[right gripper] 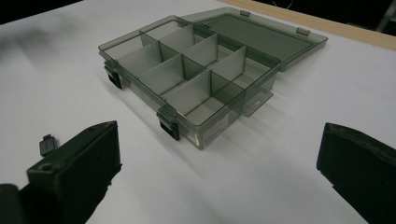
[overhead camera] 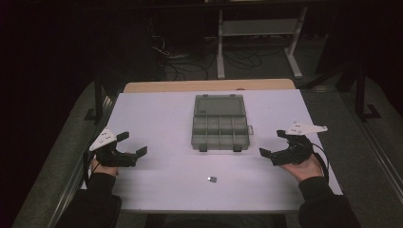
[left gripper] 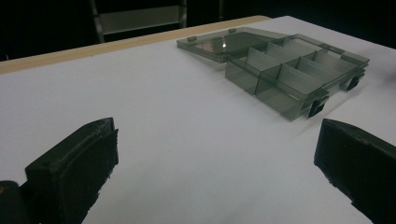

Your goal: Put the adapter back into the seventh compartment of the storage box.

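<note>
a smoky see-through box (overhead camera: pixel 221 127) lies open in the middle of the white table (overhead camera: pixel 161 118), its lid (overhead camera: pixel 220 104) folded flat on the far side and its divided tray on the near side. the tray is split into two rows of small compartments, and from the views none of them can be seen to hold anything. two dark latches (overhead camera: pixel 203 148) hang from the tray's near edge, and a small tab juts from its right side. nearer the person, just right of the table's middle and well apart from the box, a tiny dark part (overhead camera: pixel 212 179) lies on the bare top; the right gripper view catches it low on the left (right gripper: pixel 47 144), just beyond the tip of that gripper's own jaw. the left gripper (overhead camera: pixel 132 144) sits low over the table near the left edge, jaws spread wide with nothing between them, aimed toward the box. the right gripper (overhead camera: pixel 273 143) mirrors it near the right edge, also spread wide and holding nothing, aimed at the box's latched corner. both are well apart from the box and from the small part. a strip of bare wood (overhead camera: pixel 209 85) shows along the table's far edge.
</note>
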A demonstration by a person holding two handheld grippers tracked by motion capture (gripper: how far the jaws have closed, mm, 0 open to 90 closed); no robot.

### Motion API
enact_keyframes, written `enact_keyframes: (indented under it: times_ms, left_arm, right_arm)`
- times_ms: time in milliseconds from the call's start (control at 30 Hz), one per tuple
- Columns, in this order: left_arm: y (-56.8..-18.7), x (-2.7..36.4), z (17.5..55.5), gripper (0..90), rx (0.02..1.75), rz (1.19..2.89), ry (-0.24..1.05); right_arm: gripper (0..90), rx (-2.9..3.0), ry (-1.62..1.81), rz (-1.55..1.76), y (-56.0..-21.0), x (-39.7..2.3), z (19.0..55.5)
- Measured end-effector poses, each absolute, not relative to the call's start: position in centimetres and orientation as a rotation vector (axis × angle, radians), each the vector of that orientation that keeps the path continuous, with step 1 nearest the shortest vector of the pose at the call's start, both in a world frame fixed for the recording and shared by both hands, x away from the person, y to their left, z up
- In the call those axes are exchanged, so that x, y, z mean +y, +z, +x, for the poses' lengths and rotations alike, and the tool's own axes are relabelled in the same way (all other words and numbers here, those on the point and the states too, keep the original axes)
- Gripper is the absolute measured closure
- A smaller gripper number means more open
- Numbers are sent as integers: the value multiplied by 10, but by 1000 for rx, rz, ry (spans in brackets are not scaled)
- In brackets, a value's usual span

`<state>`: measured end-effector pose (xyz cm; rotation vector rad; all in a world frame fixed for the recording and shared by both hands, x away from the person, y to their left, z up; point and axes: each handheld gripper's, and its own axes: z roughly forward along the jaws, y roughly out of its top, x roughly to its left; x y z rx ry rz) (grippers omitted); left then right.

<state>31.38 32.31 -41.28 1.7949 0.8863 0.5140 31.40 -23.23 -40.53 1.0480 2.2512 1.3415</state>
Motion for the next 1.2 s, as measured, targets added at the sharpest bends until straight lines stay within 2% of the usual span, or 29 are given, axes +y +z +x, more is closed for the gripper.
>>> enact_keyframes:
  times_ms: [1200]
  left_arm:
    - [-413, 322, 314, 0, 879, 1809, 509]
  right_arm:
    - [0, 2373, 1310, 905, -386, -199, 308]
